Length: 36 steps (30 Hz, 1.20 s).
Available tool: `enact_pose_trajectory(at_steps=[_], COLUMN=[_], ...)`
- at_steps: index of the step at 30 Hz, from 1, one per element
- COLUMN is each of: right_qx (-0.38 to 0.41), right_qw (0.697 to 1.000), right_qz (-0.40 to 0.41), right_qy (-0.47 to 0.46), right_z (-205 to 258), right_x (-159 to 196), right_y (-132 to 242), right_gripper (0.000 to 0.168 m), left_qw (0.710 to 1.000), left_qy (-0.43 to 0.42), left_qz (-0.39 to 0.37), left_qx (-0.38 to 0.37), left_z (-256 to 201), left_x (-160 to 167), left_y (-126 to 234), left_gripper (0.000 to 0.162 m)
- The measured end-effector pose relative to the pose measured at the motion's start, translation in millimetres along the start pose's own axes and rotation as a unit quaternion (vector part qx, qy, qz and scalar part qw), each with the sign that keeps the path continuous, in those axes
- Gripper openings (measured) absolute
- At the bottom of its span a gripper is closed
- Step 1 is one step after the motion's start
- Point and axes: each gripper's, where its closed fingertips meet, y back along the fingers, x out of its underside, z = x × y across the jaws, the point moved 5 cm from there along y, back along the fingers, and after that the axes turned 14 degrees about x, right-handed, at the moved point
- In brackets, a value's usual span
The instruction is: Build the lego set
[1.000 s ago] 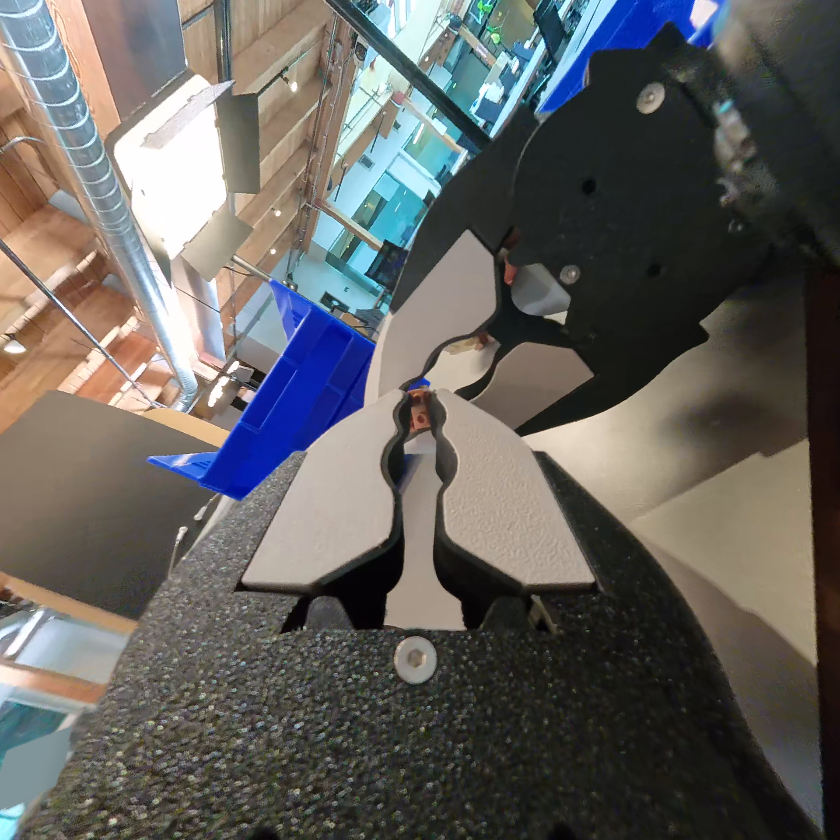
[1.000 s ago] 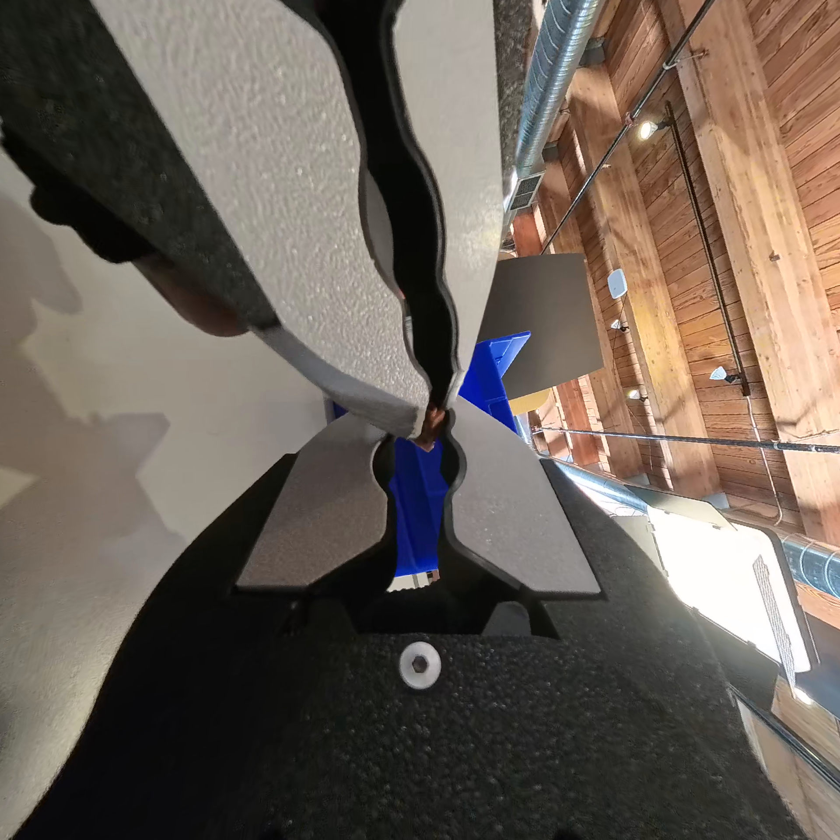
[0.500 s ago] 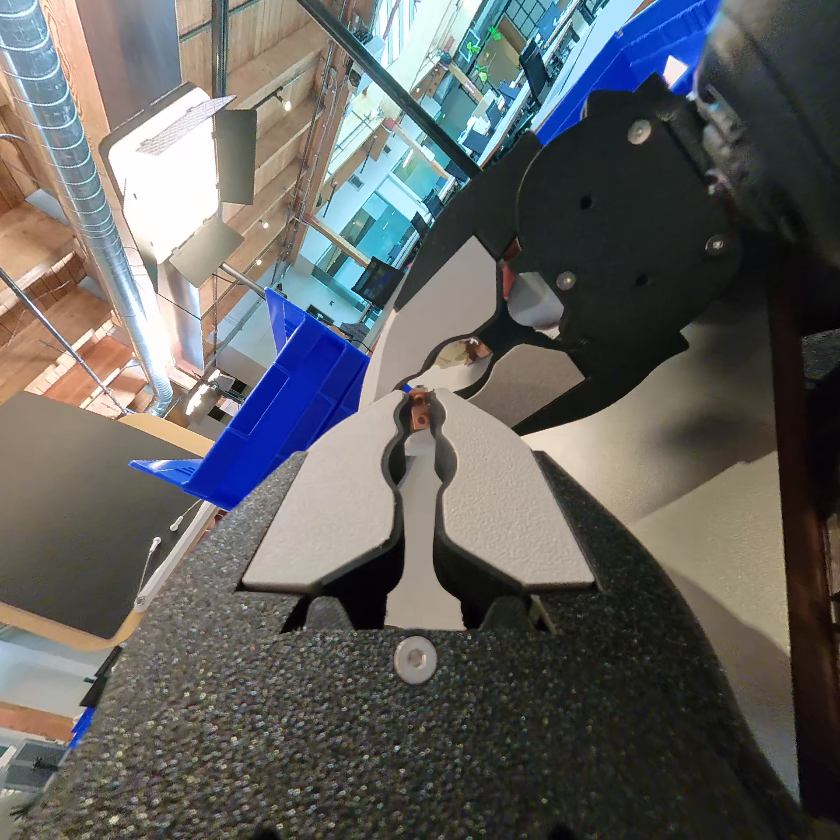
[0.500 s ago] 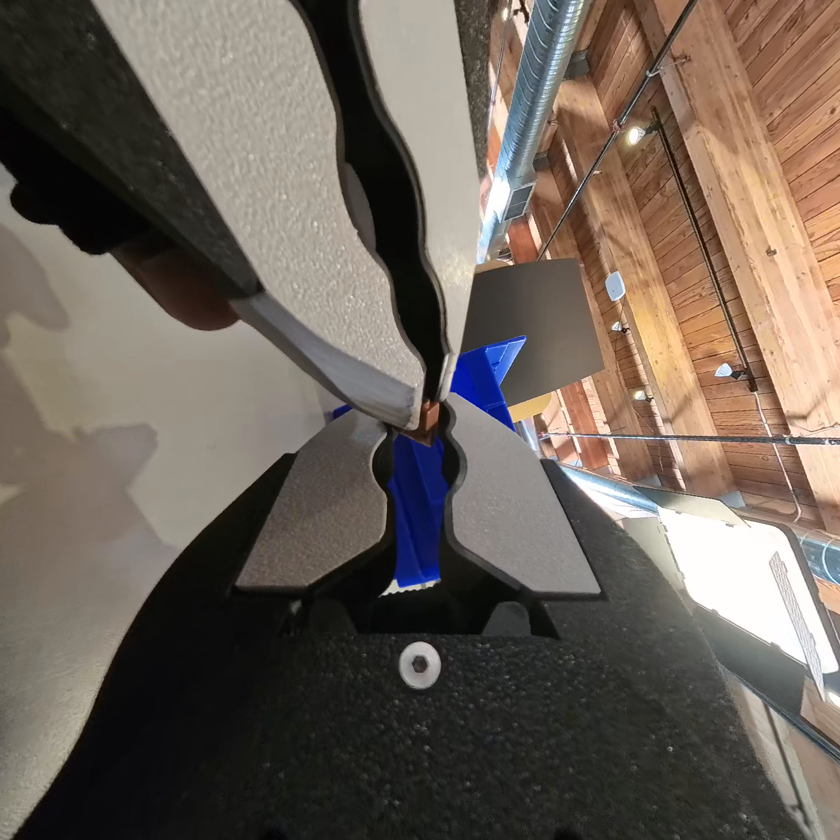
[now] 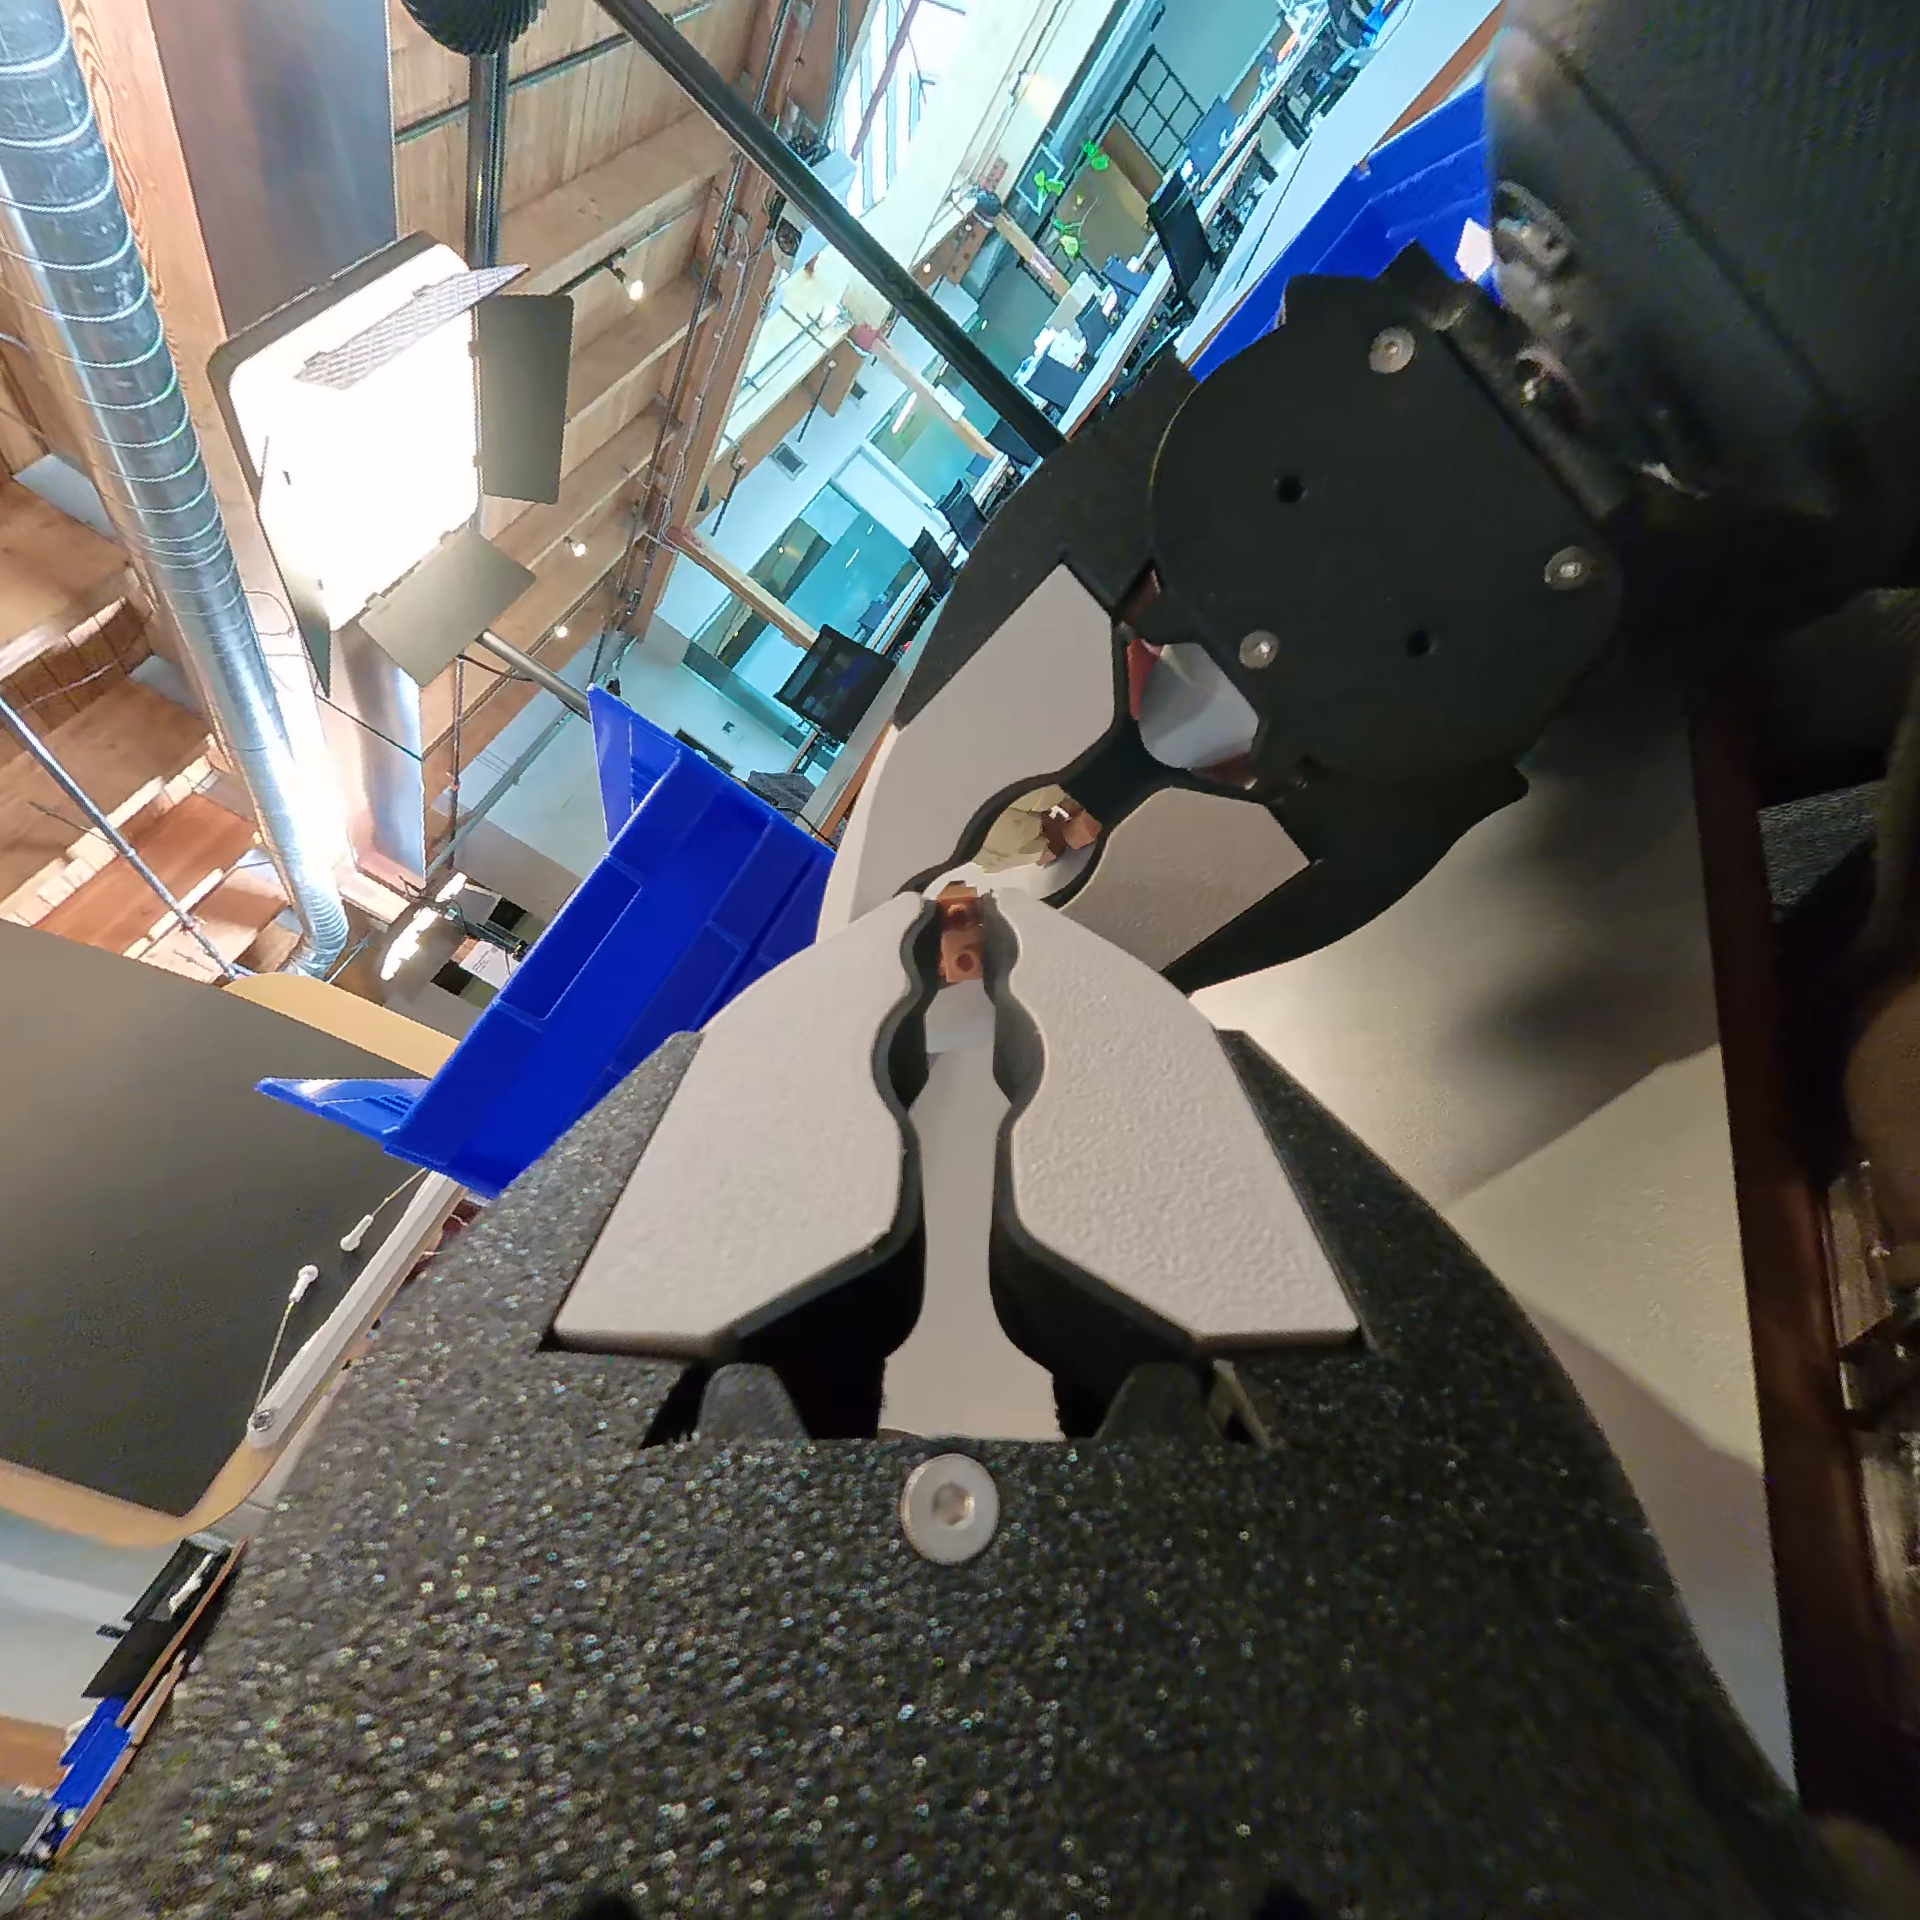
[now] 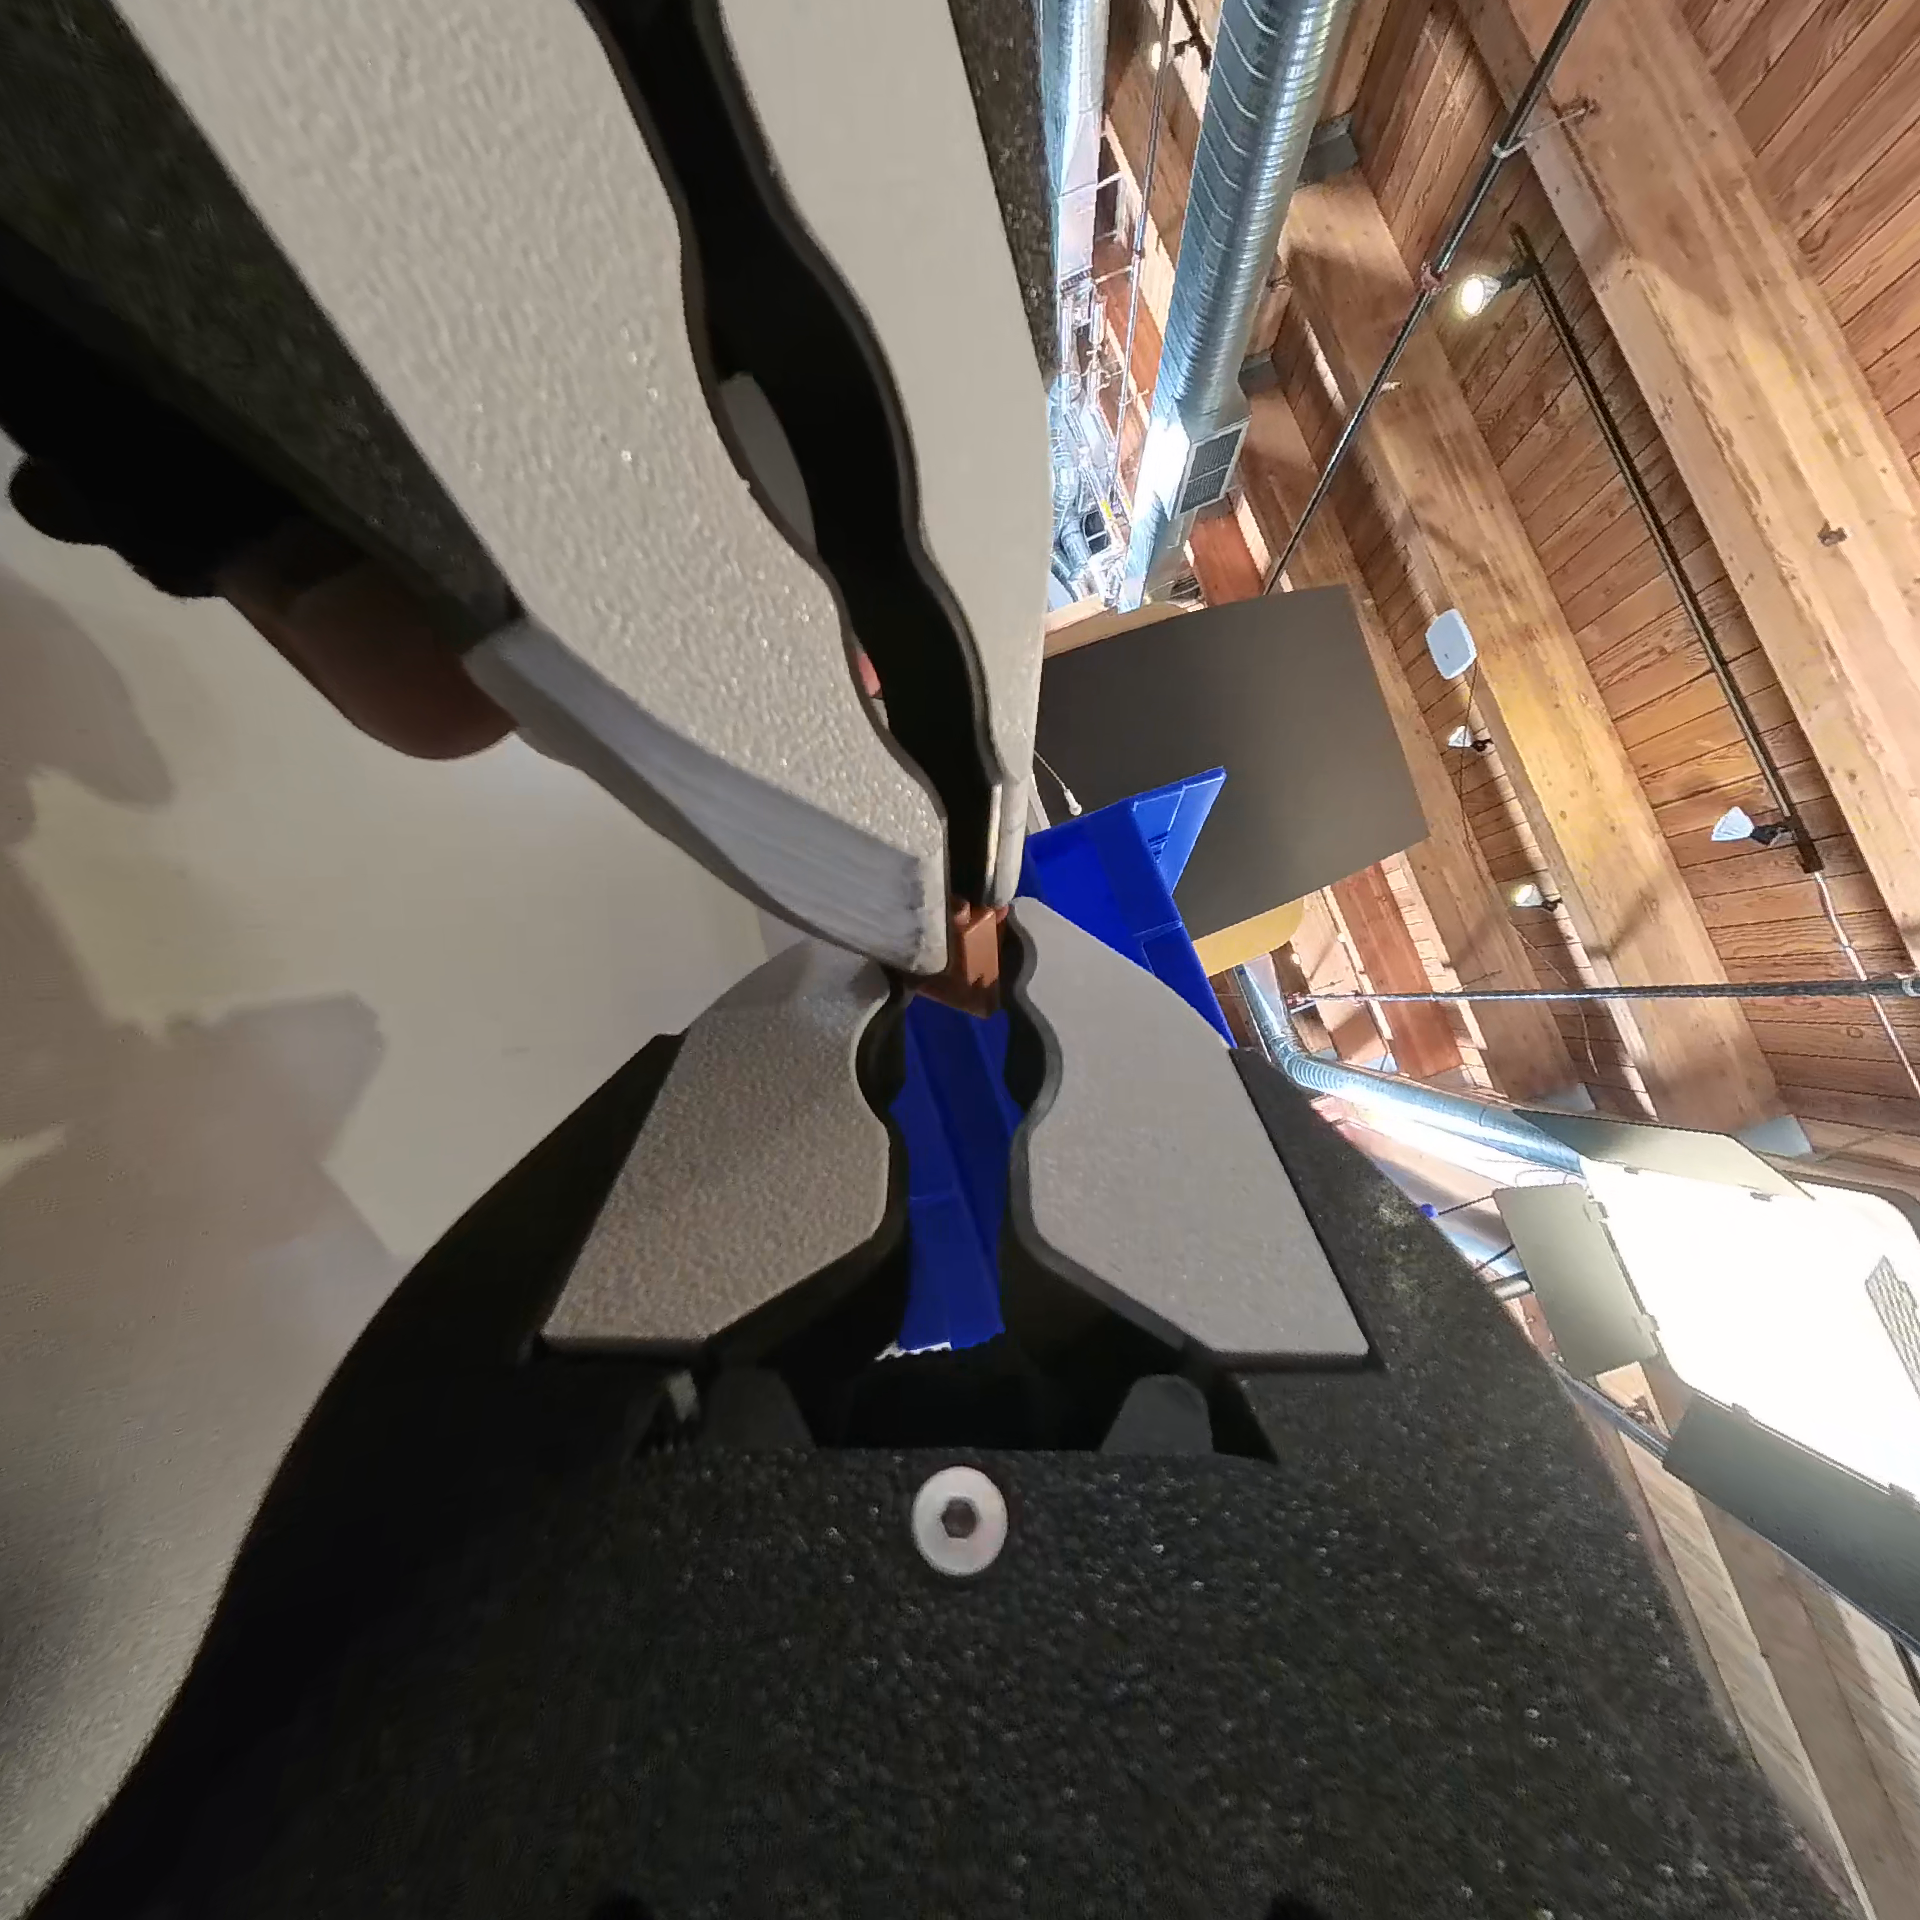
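The left gripper [image 5: 958, 925] pinches a small brown brick [image 5: 958, 951]; the right gripper [image 6: 961, 961] clamps another brown piece [image 6: 975, 966], tip to tip. Mating step; next likely needs aligned pressing.

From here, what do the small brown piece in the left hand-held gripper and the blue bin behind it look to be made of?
Brown piece: probably hard moulded plastic, smooth and slightly glossy; it shows a crisp edge and a small round hole. Blue bin: rigid moulded plastic, judging by its even colour, ribbed walls and soft sheen. Both are guesses from looks alone.
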Motion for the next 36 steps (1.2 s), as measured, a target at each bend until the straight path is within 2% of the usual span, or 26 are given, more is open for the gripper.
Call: enact_pose_trajectory(at_steps=[14, 18, 24, 31, 36], right_qx=[-0.004, -0.013, -0.033, -0.060, -0.060], right_qw=[0.999, 0.999, 0.997, 0.993, 0.989], right_qz=[-0.024, -0.015, 0.005, 0.076, 0.105], right_qy=[-0.034, -0.047, -0.064, -0.067, -0.091], right_z=[-2.0, -1.1, 1.9, 9.0, 2.2], right_x=[-3.4, -0.5, 3.7, 22.6, 37.9], right_y=[2.2, 1.0, -0.9, -7.8, -8.4], right_gripper=[0.013, 0.000, 0.000, 0.000, 0.000], left_qw=[0.999, 0.997, 0.999, 0.998, 0.998], left_qy=[-0.048, -0.057, -0.036, 0.053, 0.057], left_qz=[-0.021, -0.039, -0.015, 0.023, 0.038], left_qx=[0.015, 0.021, 0.025, -0.001, 0.010], left_z=[-0.6, 0.4, 3.7, 18.5, 15.1], left_x=[-2.3, -4.8, 3.8, 22.7, 26.3], left_y=[7.5, 11.3, 7.5, 8.1, 5.0], left_gripper=[0.007, 0.007, 0.007, 0.007, 0.007])
